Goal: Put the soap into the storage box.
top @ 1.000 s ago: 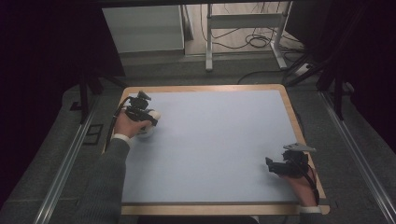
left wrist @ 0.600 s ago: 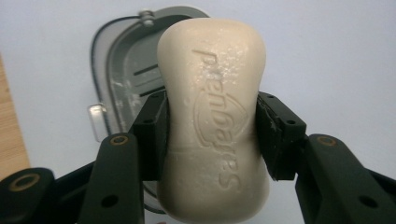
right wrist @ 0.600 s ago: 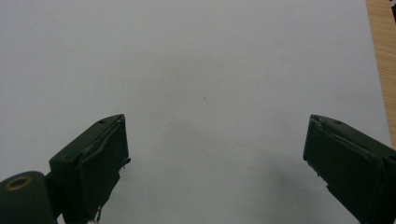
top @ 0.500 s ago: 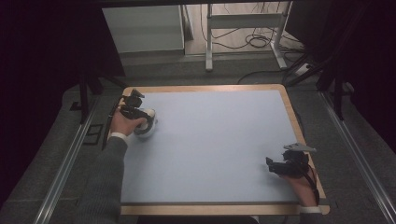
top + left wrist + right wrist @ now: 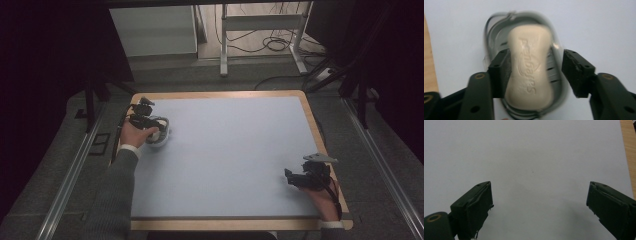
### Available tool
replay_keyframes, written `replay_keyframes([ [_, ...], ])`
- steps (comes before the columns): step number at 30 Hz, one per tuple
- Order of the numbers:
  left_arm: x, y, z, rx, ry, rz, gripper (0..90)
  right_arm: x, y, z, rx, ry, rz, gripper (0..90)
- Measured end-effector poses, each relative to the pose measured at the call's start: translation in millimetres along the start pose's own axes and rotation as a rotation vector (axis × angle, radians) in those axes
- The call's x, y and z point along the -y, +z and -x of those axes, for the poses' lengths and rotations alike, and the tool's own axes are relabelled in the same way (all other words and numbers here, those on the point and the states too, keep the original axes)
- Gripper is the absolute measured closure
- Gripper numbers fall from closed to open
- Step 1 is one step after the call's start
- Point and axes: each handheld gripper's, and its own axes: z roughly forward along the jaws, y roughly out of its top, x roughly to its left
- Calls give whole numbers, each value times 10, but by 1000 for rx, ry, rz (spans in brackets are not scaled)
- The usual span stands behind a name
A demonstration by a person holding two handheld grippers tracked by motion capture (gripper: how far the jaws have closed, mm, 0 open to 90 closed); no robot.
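Note:
A cream soap bar (image 5: 530,70) with raised lettering lies in a clear plastic dish (image 5: 489,32) on the pale blue table top. My left gripper (image 5: 536,60) straddles the bar; its jaws have just been opening. One pad sits at the bar's edge and the other stands clear of it, so the soap lies between them unpressed. In the high view the left gripper (image 5: 150,122) is at the table's far left over the dish (image 5: 162,136). My right gripper (image 5: 295,177) rests near the front right corner, open (image 5: 539,195) over bare surface with nothing between its jaws.
The blue mat (image 5: 230,155) has a wooden border (image 5: 312,120) all round. Beyond the far edge stand a white cabinet (image 5: 155,30) and metal table legs with cables (image 5: 270,42) on the floor. Metal rails (image 5: 70,180) run along both sides.
The left hand has shifted slightly at the dish. The right hand and its gripper have stayed where they were.

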Motion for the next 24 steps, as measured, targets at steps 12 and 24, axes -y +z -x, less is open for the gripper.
replay_keyframes([
  [12,176,-197,279,113,121,64,281,2,-42,-27,6,-2,17,66],
  [24,676,-151,571,135,241,99,264,12,-106,-27,9,0,50,68],
])
